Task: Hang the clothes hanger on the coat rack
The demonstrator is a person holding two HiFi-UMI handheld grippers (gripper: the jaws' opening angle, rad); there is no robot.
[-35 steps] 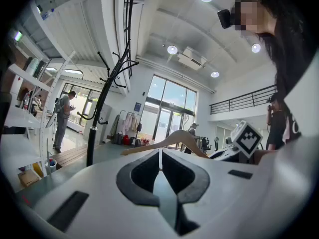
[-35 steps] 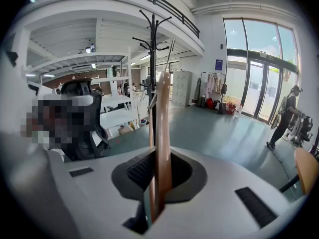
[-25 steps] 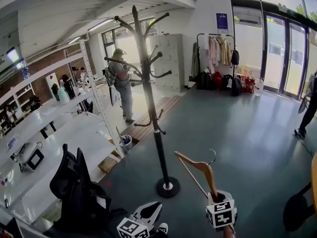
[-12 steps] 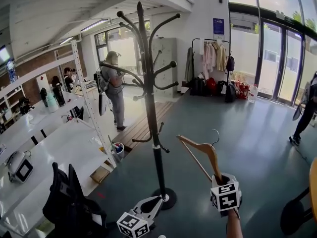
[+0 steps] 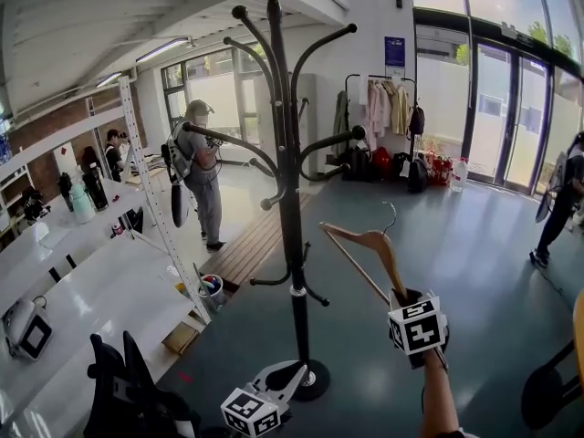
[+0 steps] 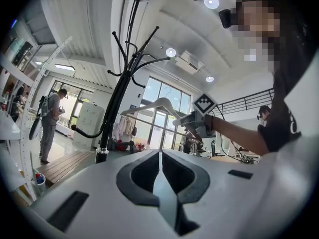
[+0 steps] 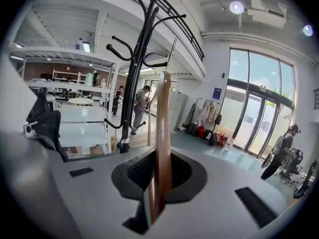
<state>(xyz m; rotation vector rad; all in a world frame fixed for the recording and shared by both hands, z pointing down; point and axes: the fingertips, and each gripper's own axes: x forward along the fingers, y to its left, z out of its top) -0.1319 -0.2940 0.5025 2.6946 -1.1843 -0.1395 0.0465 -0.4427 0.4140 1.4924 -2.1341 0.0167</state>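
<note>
The black coat rack (image 5: 290, 199) stands on a round base in the middle of the head view, with curved hooks at several heights. To its right, clear of the hooks, a wooden clothes hanger (image 5: 370, 245) with a metal hook is up in the air. My right gripper (image 5: 401, 297) is shut on its lower arm, and in the right gripper view the wood (image 7: 163, 128) runs up between the jaws with the rack (image 7: 134, 68) to the left. My left gripper (image 5: 278, 379) is low near the rack's base, shut and empty. The left gripper view shows the rack (image 6: 117, 98) and the hanger (image 6: 159, 105).
White shelving and tables (image 5: 82, 272) line the left side, with a black chair (image 5: 128, 391) at the lower left. A person with a backpack (image 5: 196, 167) stands behind the rack. A small bucket (image 5: 210, 288) and a wooden platform (image 5: 251, 245) are on the floor. A clothes rail (image 5: 383, 108) and glass doors (image 5: 493, 108) are at the back.
Both grippers have come closer to the coat rack, which now looms larger. The right gripper has risen with the hanger still in its grip. The left gripper stays low and shut.
</note>
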